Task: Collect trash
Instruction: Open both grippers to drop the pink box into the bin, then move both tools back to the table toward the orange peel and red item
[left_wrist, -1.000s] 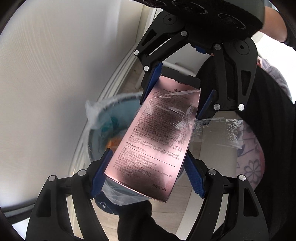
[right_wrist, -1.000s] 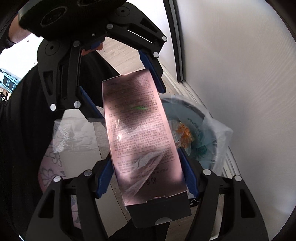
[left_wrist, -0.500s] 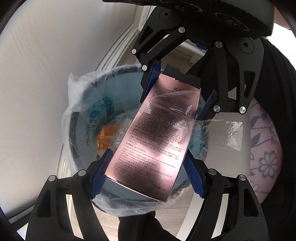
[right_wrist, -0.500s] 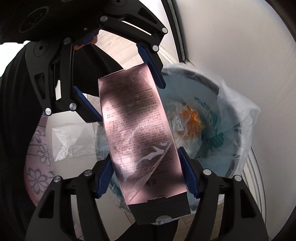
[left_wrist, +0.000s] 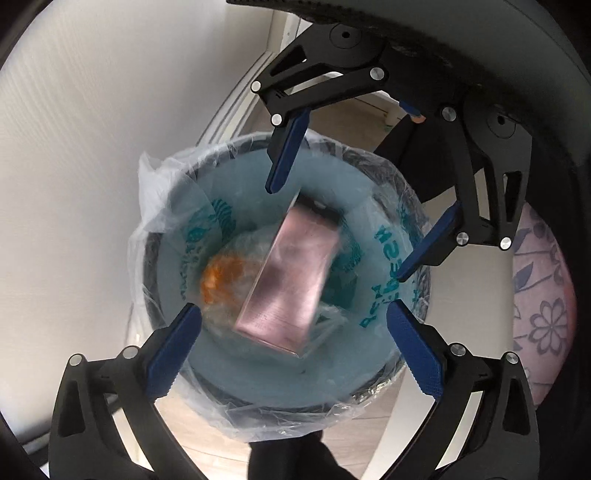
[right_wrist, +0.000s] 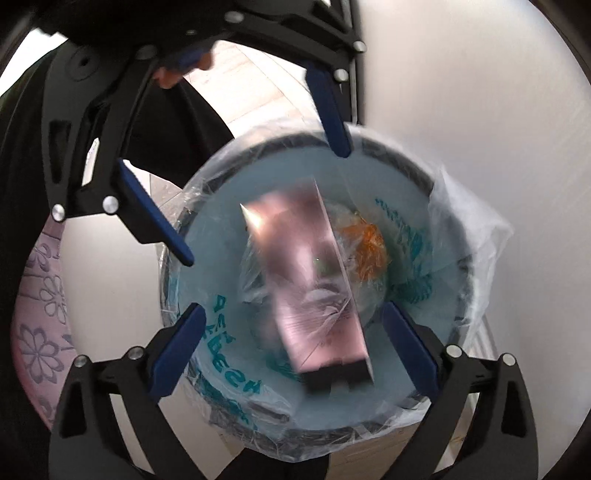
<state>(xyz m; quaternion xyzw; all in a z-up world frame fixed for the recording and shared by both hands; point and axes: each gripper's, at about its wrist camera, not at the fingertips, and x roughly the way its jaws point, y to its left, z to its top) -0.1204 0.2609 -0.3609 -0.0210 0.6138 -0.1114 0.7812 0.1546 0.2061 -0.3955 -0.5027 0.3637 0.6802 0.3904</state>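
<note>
A pink printed box with loose clear wrap, blurred, drops free into the bin, which is lined with a pale blue bag. Both grippers point down over the bin's mouth from opposite sides. The jaws of my left gripper are opening, and its blue pads stand clear of the box. The jaws of my right gripper are opening too, with the box below them and untouched. Orange trash in clear plastic lies at the bottom. Each wrist view shows the other gripper across the bin, the right gripper and the left gripper.
The bin stands on a wooden floor close to a white wall and its skirting. A pink floral cloth lies beside it. The person's dark clothing fills that side.
Both grippers came down over the bin holding the box by its ends. Their jaws then spread and the box fell out from between them into the bin.
</note>
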